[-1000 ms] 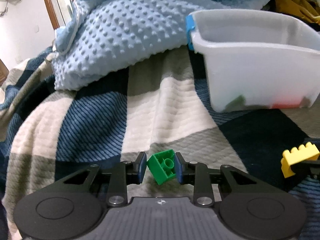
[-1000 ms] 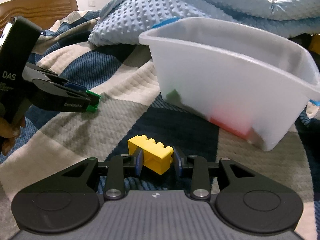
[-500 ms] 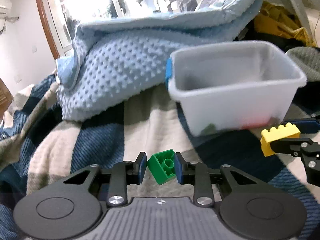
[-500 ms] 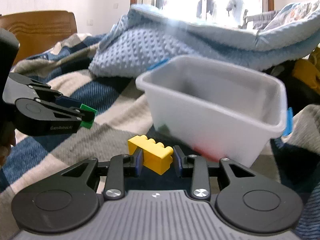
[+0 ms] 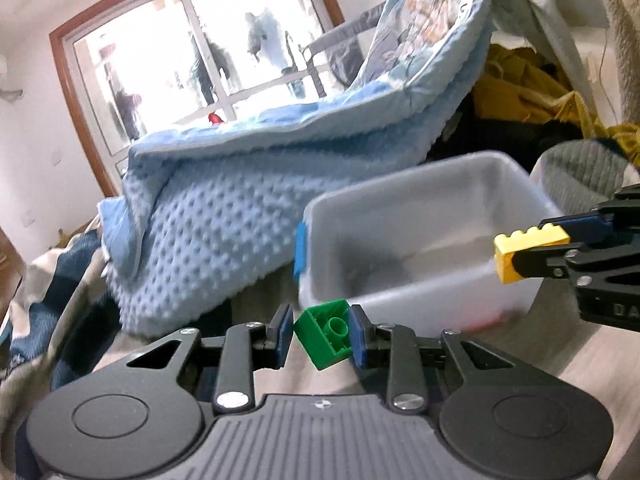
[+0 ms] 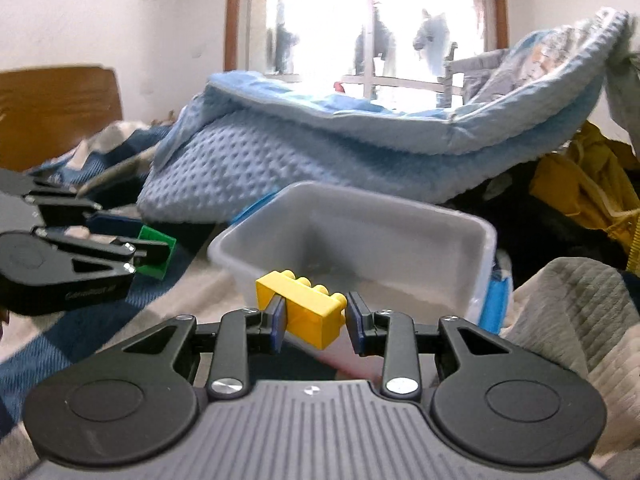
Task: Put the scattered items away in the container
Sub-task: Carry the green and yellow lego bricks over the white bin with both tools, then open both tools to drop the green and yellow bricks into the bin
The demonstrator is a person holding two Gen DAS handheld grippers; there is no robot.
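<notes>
Left tongs point(image 5: 321, 336) clench a green brick point(image 5: 326, 333); right tongs point(image 6: 316, 322) grasp a yellow brick point(image 6: 306, 308), seemingly above the blurred bin point(image 6: 400, 216) at frame centre.

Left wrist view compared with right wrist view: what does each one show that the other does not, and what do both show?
Only the left wrist view shows the hollow underside of the green brick, gripped between the left tongs.

Only the right wrist view shows the wooden headboard and the studs along the top of the yellow brick, gripped between the right tongs.

Both show both bricks held in the air near the translucent bin, the dotted blue blanket and the window.
</notes>
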